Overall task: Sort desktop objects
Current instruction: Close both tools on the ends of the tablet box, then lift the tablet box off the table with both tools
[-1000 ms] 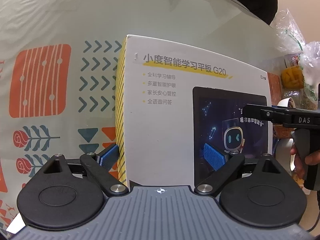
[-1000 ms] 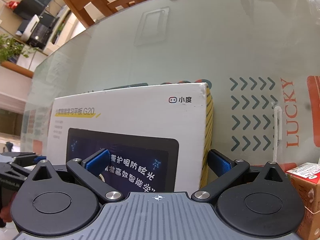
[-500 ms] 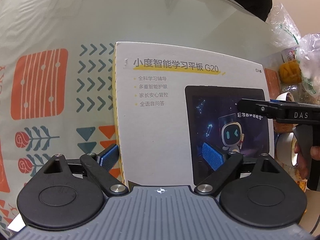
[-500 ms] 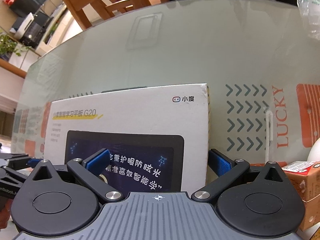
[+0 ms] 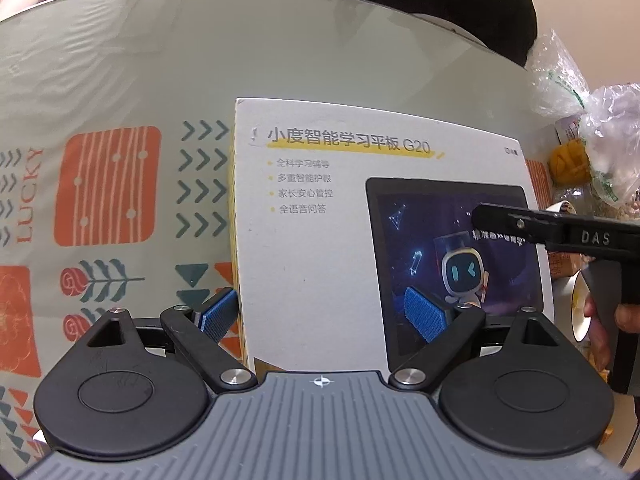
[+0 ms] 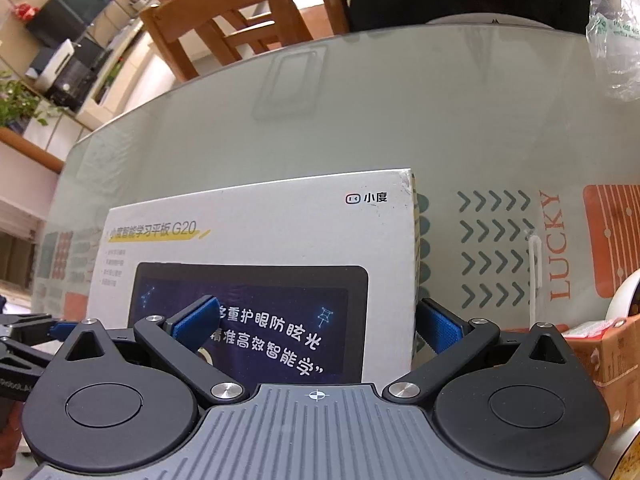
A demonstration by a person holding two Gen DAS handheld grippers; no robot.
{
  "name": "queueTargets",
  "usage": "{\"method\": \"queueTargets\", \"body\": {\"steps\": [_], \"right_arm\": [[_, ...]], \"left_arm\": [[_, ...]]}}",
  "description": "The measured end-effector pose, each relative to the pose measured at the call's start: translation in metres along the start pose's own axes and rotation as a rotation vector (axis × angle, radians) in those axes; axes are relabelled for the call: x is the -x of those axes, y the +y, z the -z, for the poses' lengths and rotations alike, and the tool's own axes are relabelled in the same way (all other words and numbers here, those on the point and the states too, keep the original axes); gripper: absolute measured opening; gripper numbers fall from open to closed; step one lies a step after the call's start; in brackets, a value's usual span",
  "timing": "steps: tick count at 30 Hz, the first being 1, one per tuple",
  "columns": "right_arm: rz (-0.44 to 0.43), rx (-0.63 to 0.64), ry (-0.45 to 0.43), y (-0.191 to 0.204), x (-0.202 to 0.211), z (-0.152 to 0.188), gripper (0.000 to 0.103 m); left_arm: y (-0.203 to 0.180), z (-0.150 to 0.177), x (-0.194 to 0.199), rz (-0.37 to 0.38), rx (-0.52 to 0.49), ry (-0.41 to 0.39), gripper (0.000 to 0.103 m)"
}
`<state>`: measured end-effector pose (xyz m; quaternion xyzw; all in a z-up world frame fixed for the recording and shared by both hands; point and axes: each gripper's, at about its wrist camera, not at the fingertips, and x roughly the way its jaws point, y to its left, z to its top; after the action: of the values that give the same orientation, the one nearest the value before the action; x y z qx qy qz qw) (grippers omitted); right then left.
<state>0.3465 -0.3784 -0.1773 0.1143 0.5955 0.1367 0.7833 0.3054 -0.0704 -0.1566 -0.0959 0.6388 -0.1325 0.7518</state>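
Left wrist view: glass-topped table (image 5: 280,48) over a patterned cloth with orange blocks, chevrons and "LUCKY" print; plastic bags (image 5: 580,112) and clutter at the far right edge. A white tablet box (image 5: 320,240) printed "G20" sits ahead of the camera, with its yellow-striped side facing left. The left tongs (image 5: 320,316) stand apart, one blue pad just outside the box's striped left side, the other over the printed tablet screen on top. So the box's near left corner lies between the pads, not pinched as far as can be seen. The right tongs (image 5: 520,222) reach in from the right over the top face, a hand (image 5: 616,320) on the handle behind. Whether the box rests flat or is lifted cannot be told here.

Right wrist view: same table, wooden chair (image 6: 224,12) and shelving beyond, a cardboard carton (image 6: 604,352) and a tape roll (image 6: 628,296) at the right. The right tongs are apart too, the left pad over the printed screen, the right pad just beside the box's right side, which has a dented far corner. A thin white strip (image 6: 534,264) lies on the cloth further right.

Judgement: the two tongs bracket opposite near corners, likely because the box is too wide and flat for one; it fits a two-handed pickup or a fresh set-down equally.
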Motion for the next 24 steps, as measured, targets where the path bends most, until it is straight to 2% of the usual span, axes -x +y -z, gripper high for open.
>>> {"method": "queueTargets", "body": {"steps": [6,12,24], "right_arm": [[0.004,0.004,-0.011,0.009,0.005,0.013,0.103],[0.016,0.016,-0.021,0.017,0.014,0.019,0.103],[0.01,0.011,-0.007,0.013,0.011,0.022,0.103]], "left_arm": [[-0.028,-0.01,-0.014,-0.058,-0.007,-0.023,0.103],[-0.04,-0.002,-0.011,-0.094,-0.042,-0.049,0.103],[-0.038,0.003,-0.008,-0.122,-0.058,-0.054,0.103]]}}
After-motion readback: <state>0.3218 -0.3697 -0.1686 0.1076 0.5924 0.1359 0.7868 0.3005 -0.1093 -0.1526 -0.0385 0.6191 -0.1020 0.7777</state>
